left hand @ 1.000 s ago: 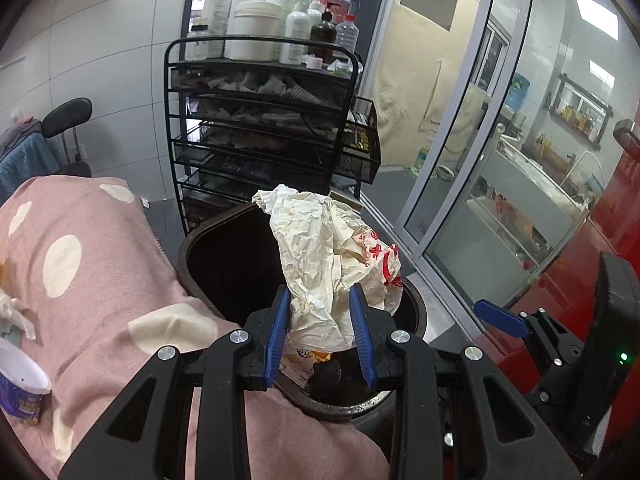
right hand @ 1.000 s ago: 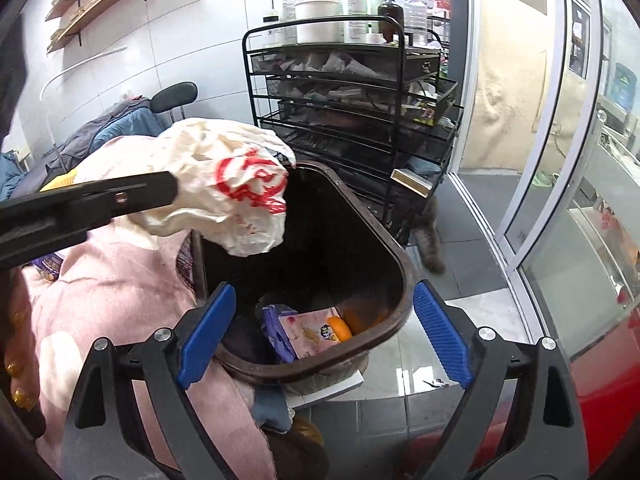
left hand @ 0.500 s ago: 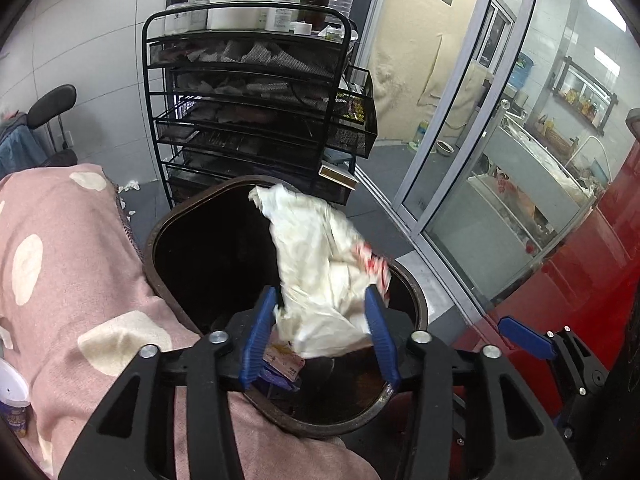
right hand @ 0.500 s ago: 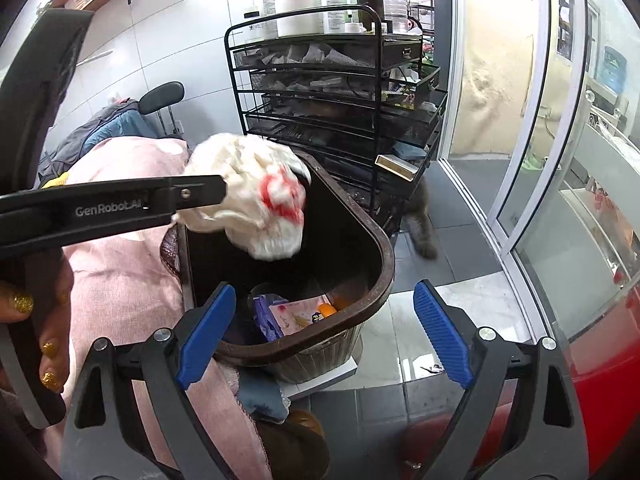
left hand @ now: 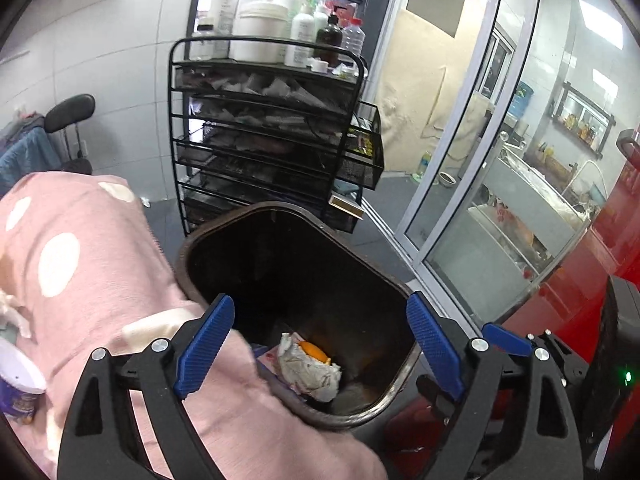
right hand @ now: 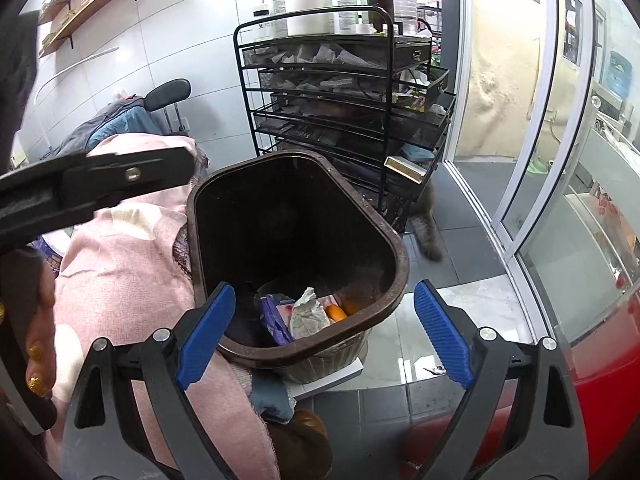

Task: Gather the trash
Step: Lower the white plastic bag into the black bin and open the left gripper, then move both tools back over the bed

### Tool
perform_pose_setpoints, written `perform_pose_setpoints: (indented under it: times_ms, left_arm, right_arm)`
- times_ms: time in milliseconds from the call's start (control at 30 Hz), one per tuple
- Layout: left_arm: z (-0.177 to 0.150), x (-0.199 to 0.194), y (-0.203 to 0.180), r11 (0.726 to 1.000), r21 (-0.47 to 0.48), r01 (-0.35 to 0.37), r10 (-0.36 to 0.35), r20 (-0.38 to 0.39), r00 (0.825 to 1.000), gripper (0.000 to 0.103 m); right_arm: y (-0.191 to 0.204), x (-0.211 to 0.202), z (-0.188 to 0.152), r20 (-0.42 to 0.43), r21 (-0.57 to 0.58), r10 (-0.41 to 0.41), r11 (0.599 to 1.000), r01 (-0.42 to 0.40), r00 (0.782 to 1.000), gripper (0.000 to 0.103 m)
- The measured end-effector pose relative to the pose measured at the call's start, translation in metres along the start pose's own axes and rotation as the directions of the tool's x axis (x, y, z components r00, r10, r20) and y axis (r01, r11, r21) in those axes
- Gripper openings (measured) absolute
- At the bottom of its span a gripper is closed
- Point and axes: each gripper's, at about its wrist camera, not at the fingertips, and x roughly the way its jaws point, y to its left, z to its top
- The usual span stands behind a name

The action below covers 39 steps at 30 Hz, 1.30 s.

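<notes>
Tall black wire rack [left hand: 264, 132] w/ white bottles on top stands by the tiled wall, just behind the bin. Pink polka-dot blanket [left hand: 92, 272] covers the surface at left, touching the bin's left rim. Dark brown plastic trash bin [left hand: 394, 390] sits on the floor. Left hand-held gripper [left hand: 320, 344] hovers over the bin's near rim, jaws opening wide, nothing between them. Right hand-held gripper [right hand: 320, 332] also over the near rim, jaws spread, empty. Crumpled white paper wad [left hand: 310, 368] lies at the bin bottom, near corner, touching an orange piece [left hand: 314, 350].
</notes>
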Motion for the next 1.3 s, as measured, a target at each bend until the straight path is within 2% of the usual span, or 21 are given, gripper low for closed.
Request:
perform_pose_setpoints:
  times_ms: [333, 700, 867, 1133, 1300]
  left_arm:
    - [-0.013, -0.039, 0.014, 0.999, -0.01, -0.048, 0.048, 0.073, 0.996, 0.092]
    - [-0.044, -0.093, 0.038, 0.988, -0.045, -0.151, 0.156, 0.161, 0.974, 0.097]
    - [-0.061, -0.114, 0.054, 0.971, -0.066, -0.232, 0.24, 0.173, 0.955, 0.098]
    - [-0.09, -0.143, 0.091, 0.939, -0.165, -0.301, 0.327, 0.166, 0.93, 0.098]
    - [-0.113, -0.161, 0.117, 0.912, -0.234, -0.338, 0.377, 0.148, 0.914, 0.098]
  right_arm:
    - [0.017, 0.001, 0.004, 0.0, -0.032, 0.014, 0.999, -0.014, 1.0, 0.09]
    - [0.051, -0.003, 0.013, 0.028, -0.09, 0.078, 0.993, -0.075, 0.997, 0.093]
    - [0.077, -0.007, 0.017, 0.048, -0.14, 0.126, 0.983, -0.118, 0.991, 0.094]
    - [0.126, -0.009, 0.02, 0.036, -0.229, 0.222, 0.951, -0.208, 0.974, 0.096]
    - [0.162, -0.01, 0.018, 0.004, -0.291, 0.294, 0.915, -0.28, 0.956, 0.096]
